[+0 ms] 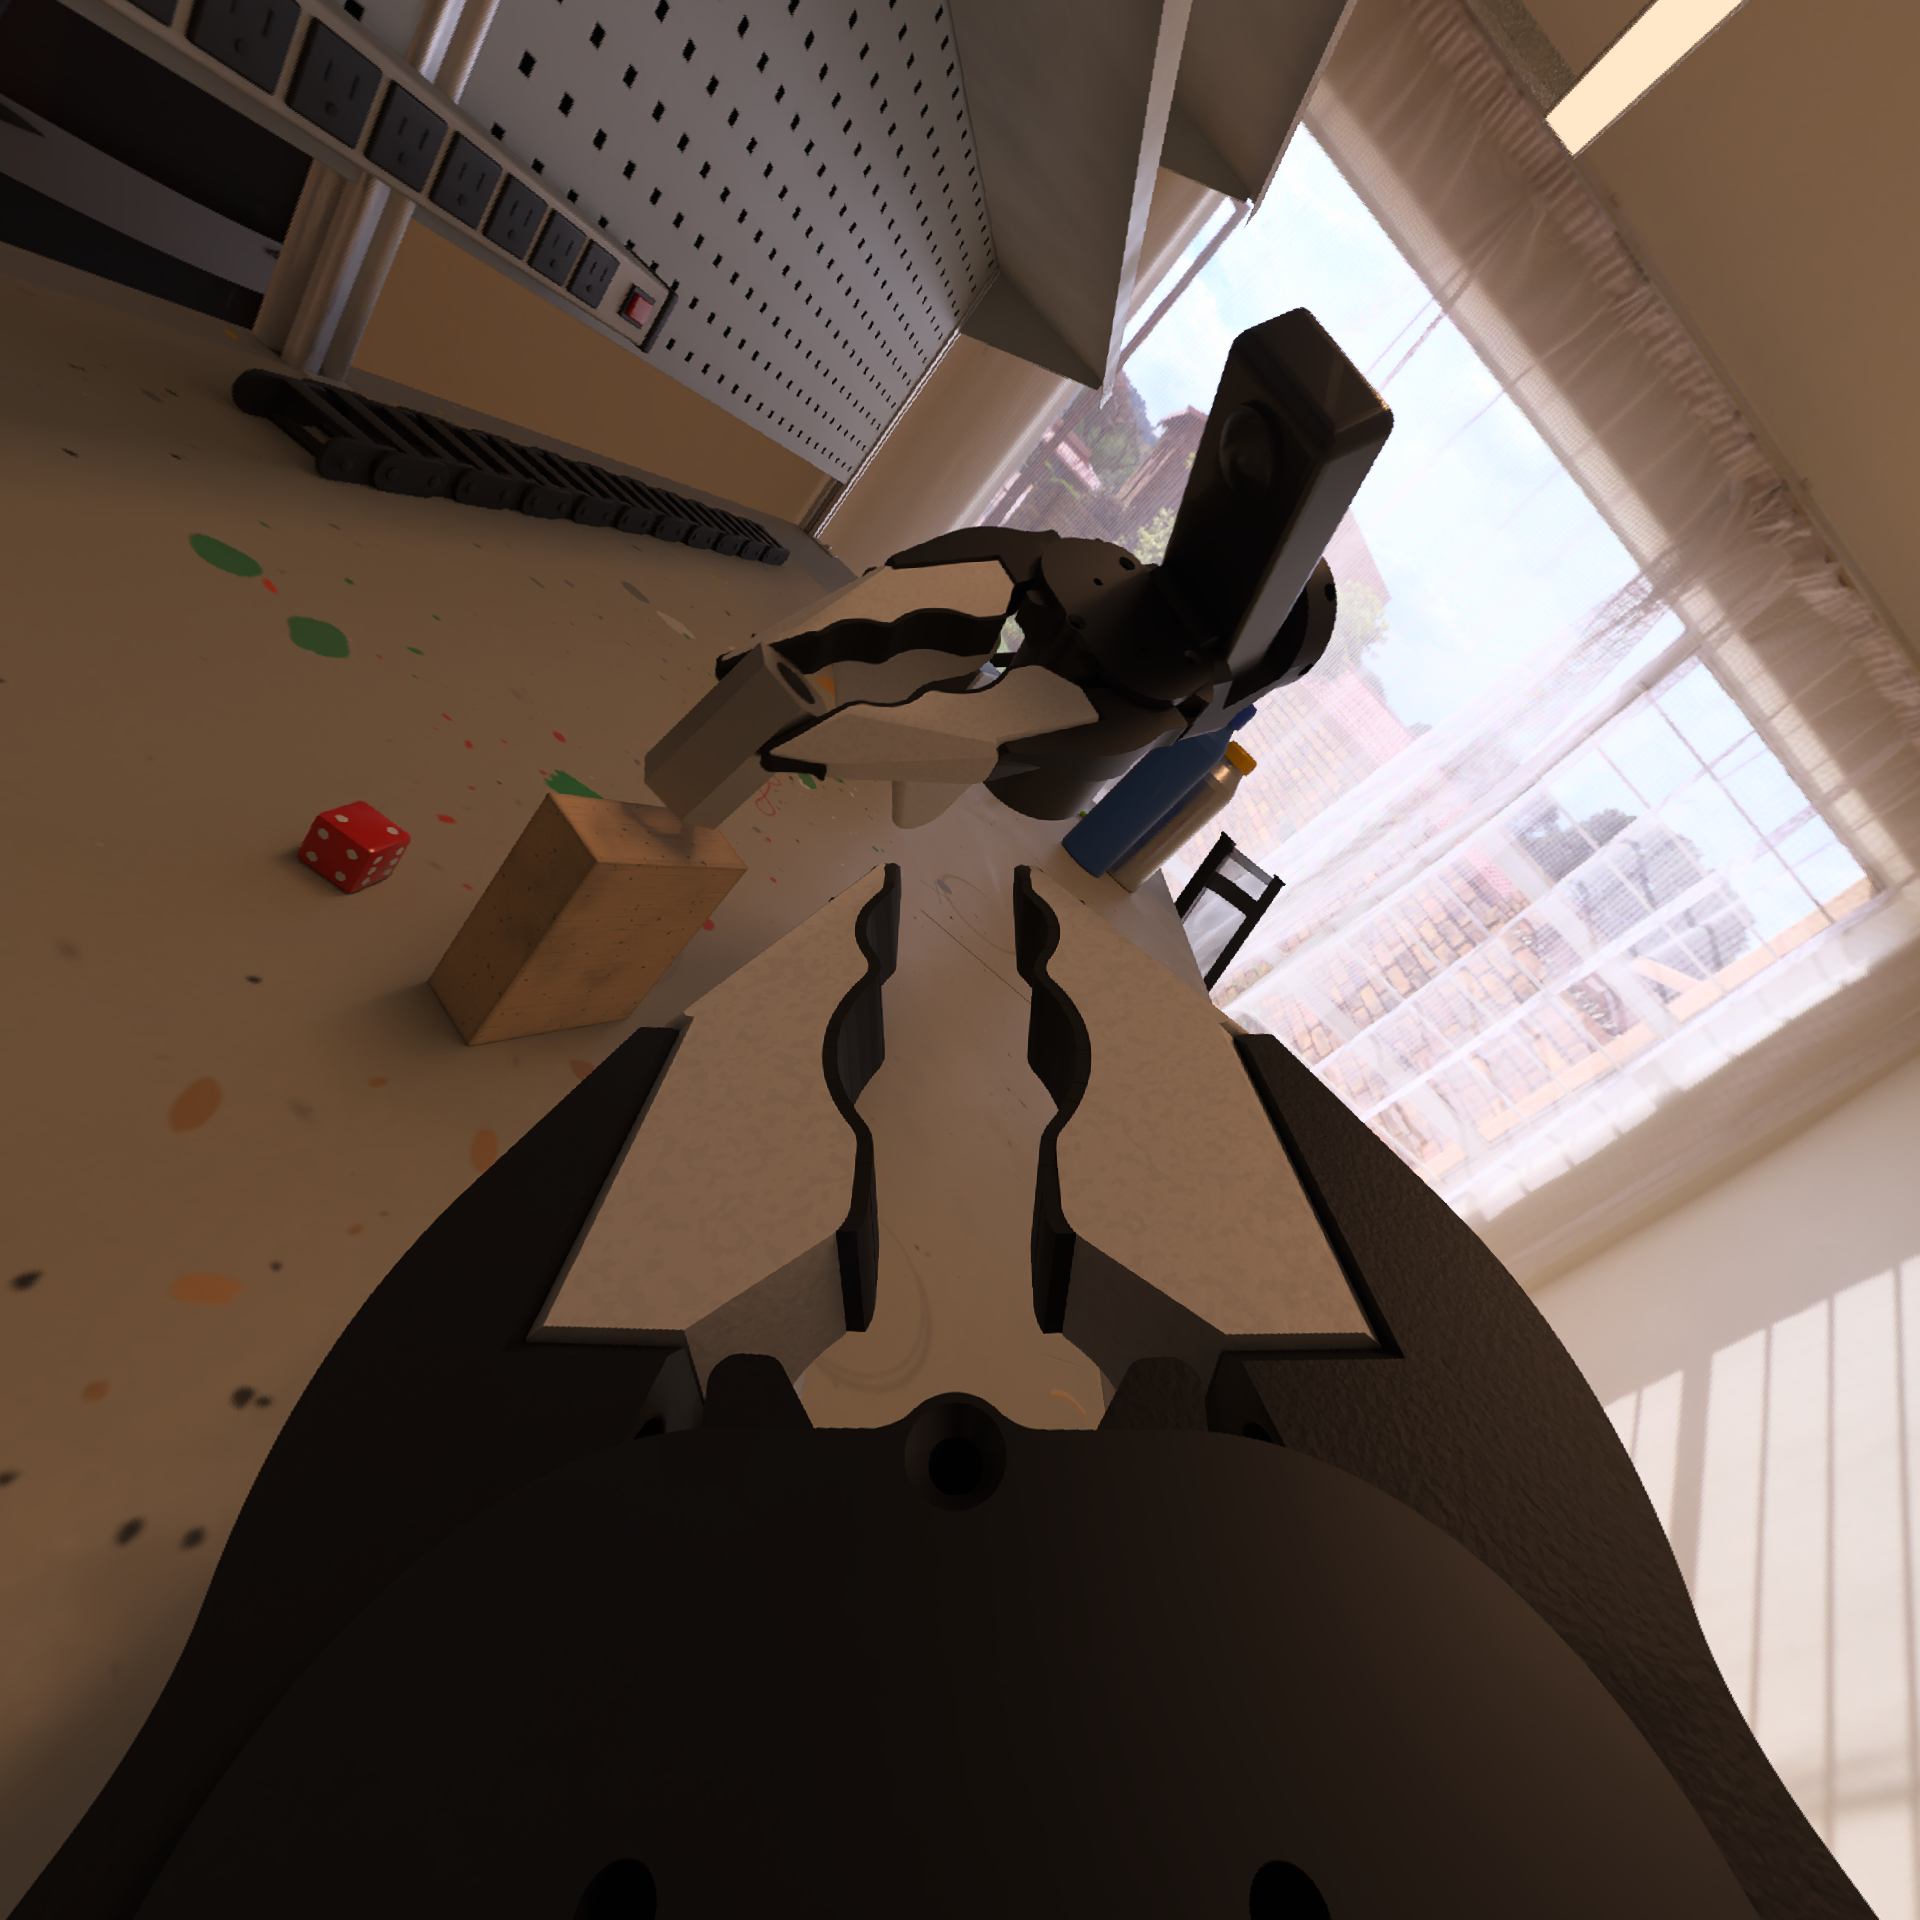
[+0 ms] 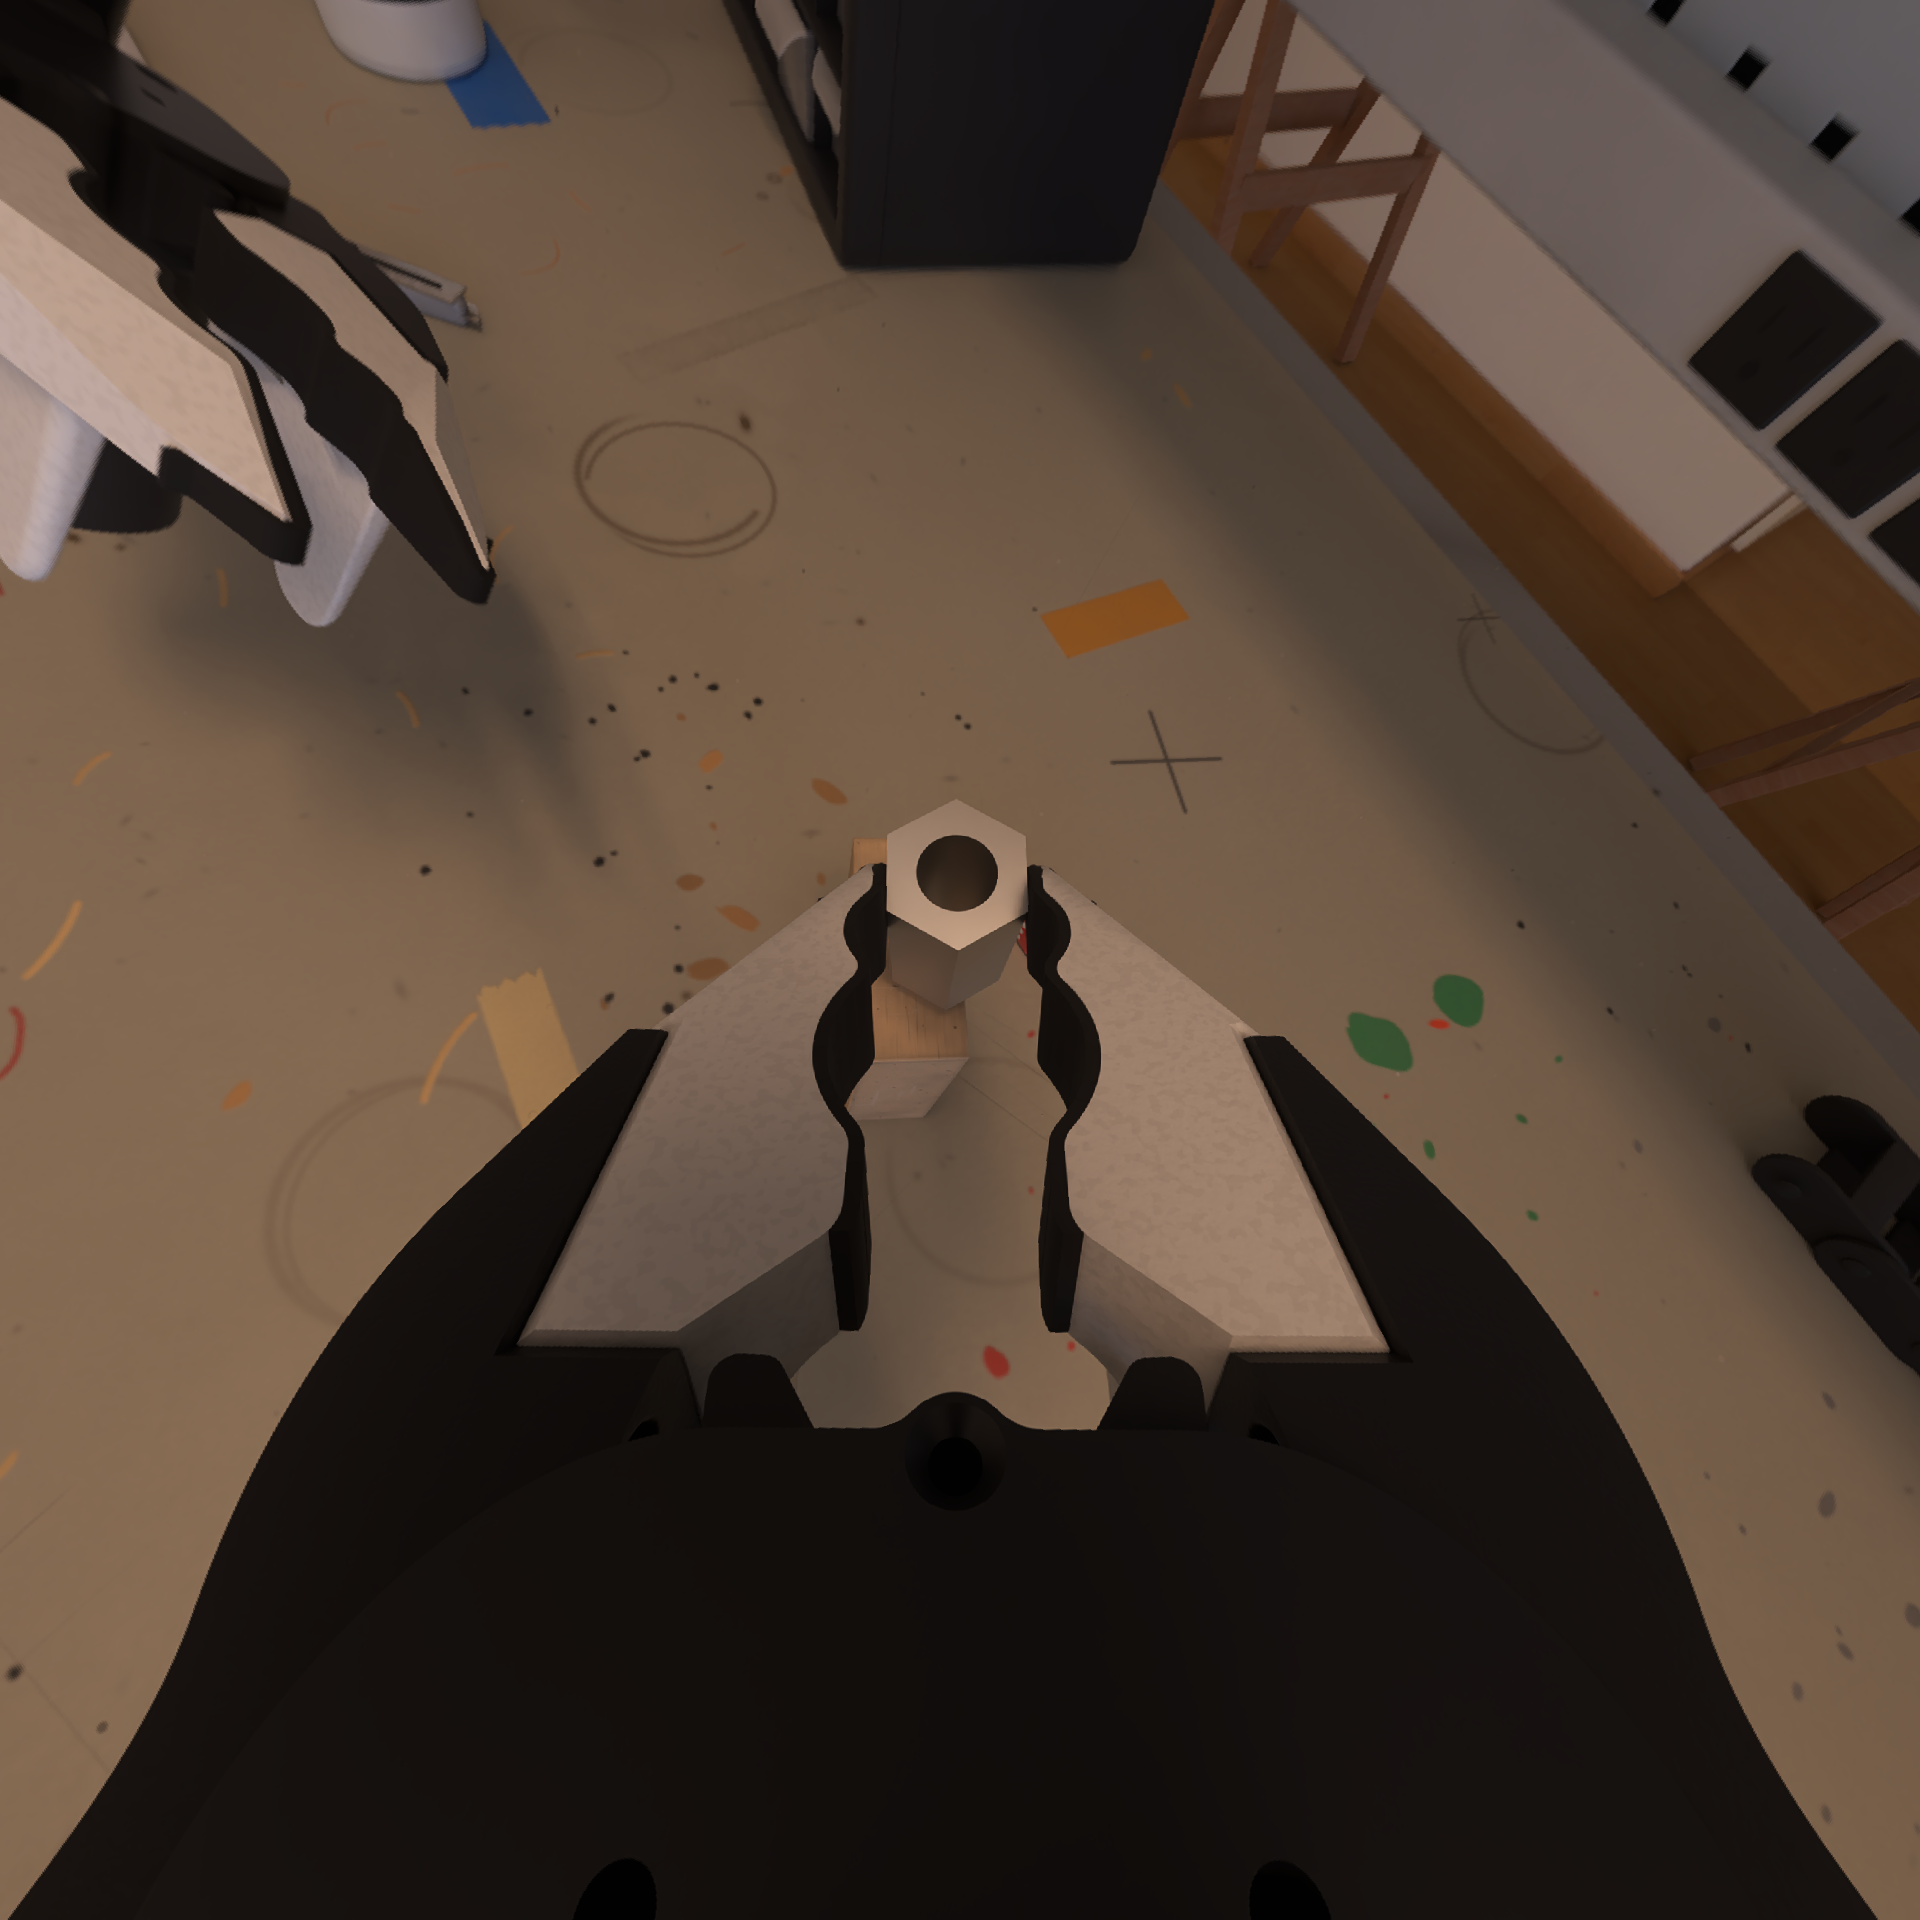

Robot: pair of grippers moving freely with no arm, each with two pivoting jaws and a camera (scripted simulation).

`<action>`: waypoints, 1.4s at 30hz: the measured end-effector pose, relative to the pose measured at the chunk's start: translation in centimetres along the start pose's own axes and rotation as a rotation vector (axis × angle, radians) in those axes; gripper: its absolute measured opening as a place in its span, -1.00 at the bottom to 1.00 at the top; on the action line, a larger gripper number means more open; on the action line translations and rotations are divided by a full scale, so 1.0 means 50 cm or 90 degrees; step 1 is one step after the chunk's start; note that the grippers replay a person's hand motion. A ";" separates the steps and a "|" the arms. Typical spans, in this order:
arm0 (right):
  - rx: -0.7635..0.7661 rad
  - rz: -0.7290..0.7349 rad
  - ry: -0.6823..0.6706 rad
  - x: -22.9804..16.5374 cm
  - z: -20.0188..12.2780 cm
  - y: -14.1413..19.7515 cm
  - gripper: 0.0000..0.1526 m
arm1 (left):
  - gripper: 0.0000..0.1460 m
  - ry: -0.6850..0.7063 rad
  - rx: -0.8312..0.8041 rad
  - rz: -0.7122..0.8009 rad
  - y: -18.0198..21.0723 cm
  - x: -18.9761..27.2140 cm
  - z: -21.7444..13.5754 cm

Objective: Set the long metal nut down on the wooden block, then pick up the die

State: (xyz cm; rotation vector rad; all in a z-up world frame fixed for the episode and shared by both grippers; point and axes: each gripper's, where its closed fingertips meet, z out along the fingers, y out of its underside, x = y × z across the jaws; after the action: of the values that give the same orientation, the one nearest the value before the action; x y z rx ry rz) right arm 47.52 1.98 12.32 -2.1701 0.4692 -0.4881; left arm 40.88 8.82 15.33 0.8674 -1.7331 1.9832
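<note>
One long metal nut (image 2: 954, 902), one wooden block (image 1: 587, 920), one die (image 1: 353, 845)

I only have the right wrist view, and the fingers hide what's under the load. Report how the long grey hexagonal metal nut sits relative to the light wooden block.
Observer: In the left wrist view the long grey hexagonal metal nut is tilted, with its lower end at the top face of the light wooden block, near one end.
Operator: Locate the die.
Observer: The small red die with white pips lies on the paint-speckled table, beside the block and apart from it.
Operator: Tell me what stands behind my gripper.
Observer: A blue bottle, near the table's edge.
</note>
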 end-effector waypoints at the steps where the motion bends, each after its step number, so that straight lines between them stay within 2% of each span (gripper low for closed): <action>1: -0.006 -0.002 -0.005 0.000 0.004 0.004 -0.66 | -0.71 0.001 0.001 0.001 -0.001 -0.001 -0.001; 20: -0.028 -0.050 -0.117 -0.012 0.020 0.010 -0.65 | -0.72 0.018 -0.015 0.017 0.007 0.007 0.005; 42: -0.059 -0.005 -0.063 -0.011 0.029 0.006 -0.65 | -0.73 0.028 -0.021 0.017 0.013 0.015 0.012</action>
State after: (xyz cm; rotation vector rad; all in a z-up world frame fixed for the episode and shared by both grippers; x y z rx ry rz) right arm 47.74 3.01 11.18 -2.2742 0.4376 -0.3674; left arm 40.02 8.05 15.38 0.7880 -1.7577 1.9697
